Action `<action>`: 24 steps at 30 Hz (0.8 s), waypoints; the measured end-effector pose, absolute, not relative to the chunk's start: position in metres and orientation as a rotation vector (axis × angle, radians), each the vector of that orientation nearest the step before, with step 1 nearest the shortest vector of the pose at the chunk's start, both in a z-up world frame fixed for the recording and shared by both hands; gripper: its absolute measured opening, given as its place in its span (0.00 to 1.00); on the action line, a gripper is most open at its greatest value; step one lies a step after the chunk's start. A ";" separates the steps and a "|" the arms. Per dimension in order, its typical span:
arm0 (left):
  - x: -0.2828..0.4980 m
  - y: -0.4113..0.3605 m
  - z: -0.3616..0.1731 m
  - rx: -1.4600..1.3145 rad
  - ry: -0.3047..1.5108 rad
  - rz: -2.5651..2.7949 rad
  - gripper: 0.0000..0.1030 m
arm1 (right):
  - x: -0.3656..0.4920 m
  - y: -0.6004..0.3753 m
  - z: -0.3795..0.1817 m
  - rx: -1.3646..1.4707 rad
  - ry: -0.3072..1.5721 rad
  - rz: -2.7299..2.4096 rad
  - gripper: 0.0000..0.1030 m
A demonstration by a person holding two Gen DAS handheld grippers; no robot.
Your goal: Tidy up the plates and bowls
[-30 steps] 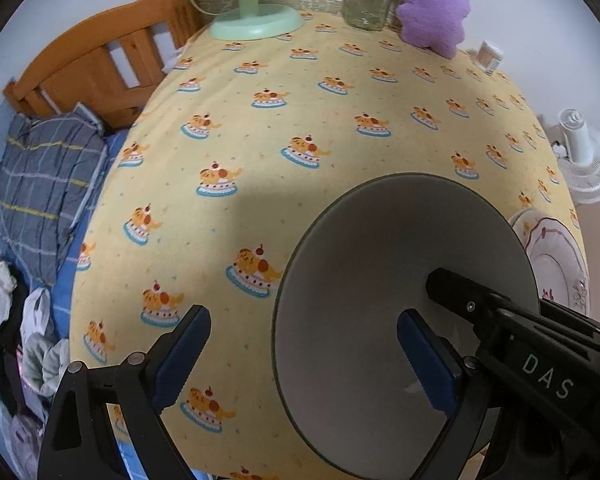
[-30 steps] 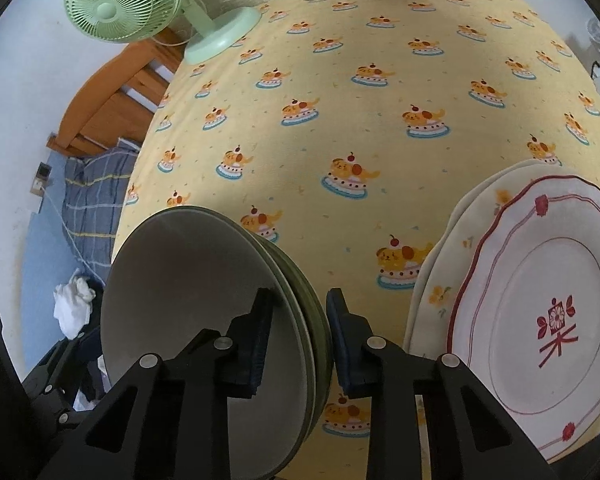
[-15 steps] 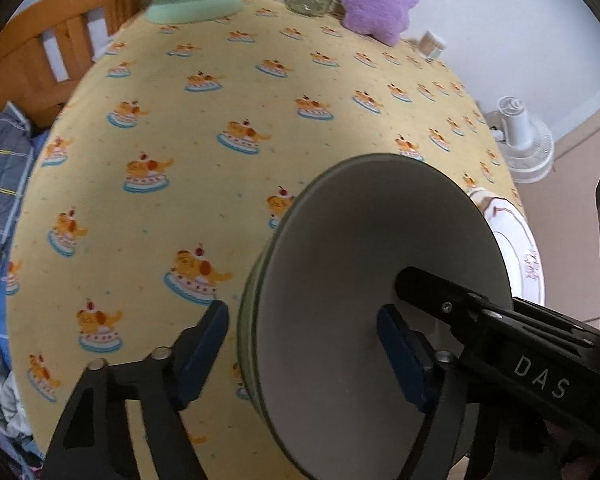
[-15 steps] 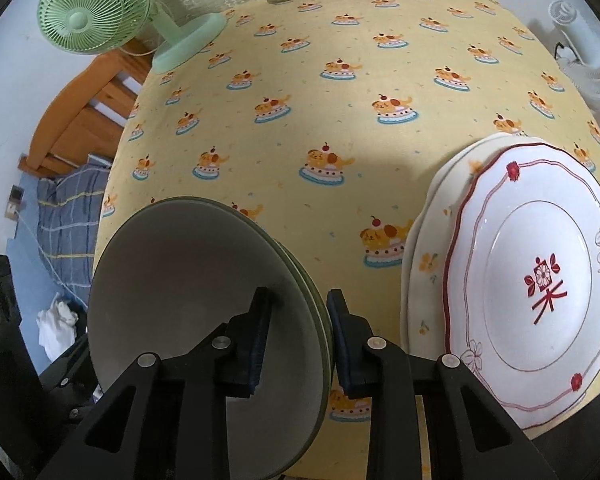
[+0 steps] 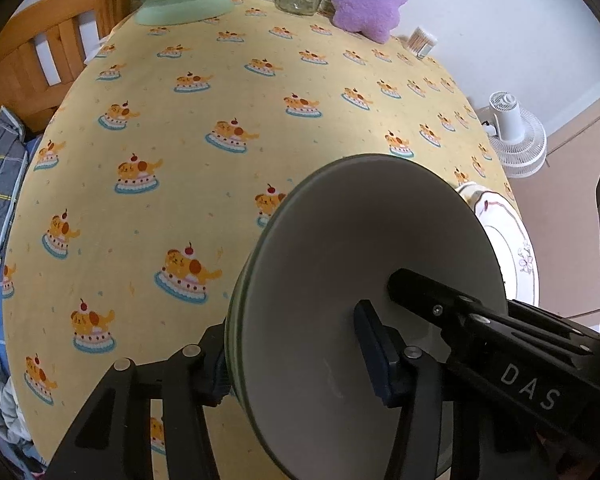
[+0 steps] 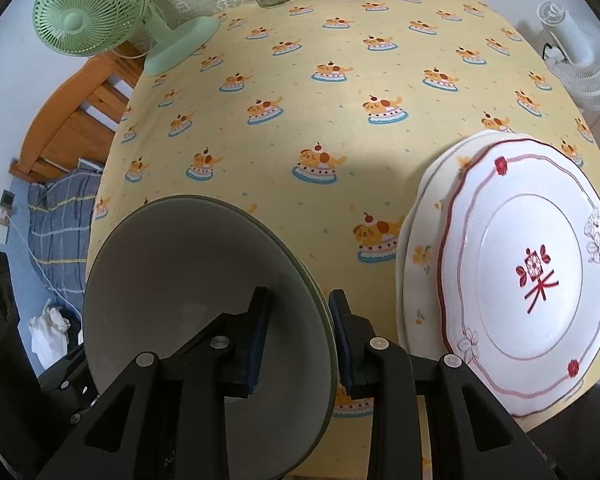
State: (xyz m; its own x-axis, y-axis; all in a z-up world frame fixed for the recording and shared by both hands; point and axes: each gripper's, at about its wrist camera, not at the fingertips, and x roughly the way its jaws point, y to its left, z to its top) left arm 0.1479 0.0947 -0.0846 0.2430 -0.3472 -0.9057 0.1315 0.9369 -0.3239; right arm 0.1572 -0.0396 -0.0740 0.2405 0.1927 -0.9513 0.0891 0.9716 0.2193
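Two plates (image 6: 528, 276) lie stacked on the worktop (image 6: 340, 120) while both grippers, left (image 5: 296, 364) just closing, right (image 6: 296, 344), clamp the grey bowls (image 6: 204, 320), not yet set down.

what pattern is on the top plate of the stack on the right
White, with a dark red wavy rim line, small flowers, and a red flower motif at its centre: the top plate, clearest in the right wrist view.

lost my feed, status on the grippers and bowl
Both hand-held grippers straddle the bowl rim, left just closing, right clamped. Plate stack beside. Nothing in the way.
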 end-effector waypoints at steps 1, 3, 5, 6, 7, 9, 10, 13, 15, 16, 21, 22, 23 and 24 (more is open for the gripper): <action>0.147 0.095 -0.084 -0.193 1.291 -0.333 0.51 | 0.156 -0.040 -0.074 0.248 1.334 0.067 0.32; 0.146 0.095 -0.083 -0.188 1.296 -0.337 0.51 | 0.152 -0.039 -0.072 0.250 1.338 0.060 0.32; 0.144 0.096 -0.079 -0.182 1.292 -0.346 0.51 | 0.149 -0.038 -0.069 0.256 1.337 0.053 0.32; 0.144 0.097 -0.077 -0.180 1.287 -0.350 0.51 | 0.147 -0.038 -0.067 0.259 1.333 0.049 0.32; 0.143 0.098 -0.075 -0.176 1.281 -0.355 0.51 | 0.146 -0.037 -0.065 0.260 1.327 0.046 0.32; 0.140 0.100 -0.068 -0.168 1.269 -0.369 0.51 | 0.142 -0.035 -0.059 0.263 1.312 0.038 0.32; 0.139 0.100 -0.066 -0.166 1.267 -0.373 0.51 | 0.140 -0.034 -0.055 0.267 1.305 0.032 0.32; 0.136 0.103 -0.056 -0.152 1.259 -0.386 0.51 | 0.132 -0.031 -0.045 0.281 1.290 0.016 0.32; 0.133 0.104 -0.050 -0.149 1.257 -0.395 0.51 | 0.129 -0.029 -0.040 0.290 1.283 0.008 0.32; 0.134 0.104 -0.048 -0.149 1.257 -0.398 0.51 | 0.127 -0.028 -0.037 0.291 1.280 0.004 0.32; 0.130 0.103 -0.032 -0.143 1.227 -0.410 0.51 | 0.121 -0.028 -0.019 0.293 1.251 -0.009 0.32; 0.129 0.102 -0.029 -0.143 1.223 -0.411 0.51 | 0.120 -0.028 -0.016 0.293 1.246 -0.010 0.32; 0.128 0.101 -0.027 -0.142 1.220 -0.411 0.51 | 0.120 -0.029 -0.013 0.292 1.242 -0.010 0.32; 0.128 0.099 -0.025 -0.139 1.216 -0.409 0.51 | 0.119 -0.030 -0.010 0.291 1.237 -0.010 0.32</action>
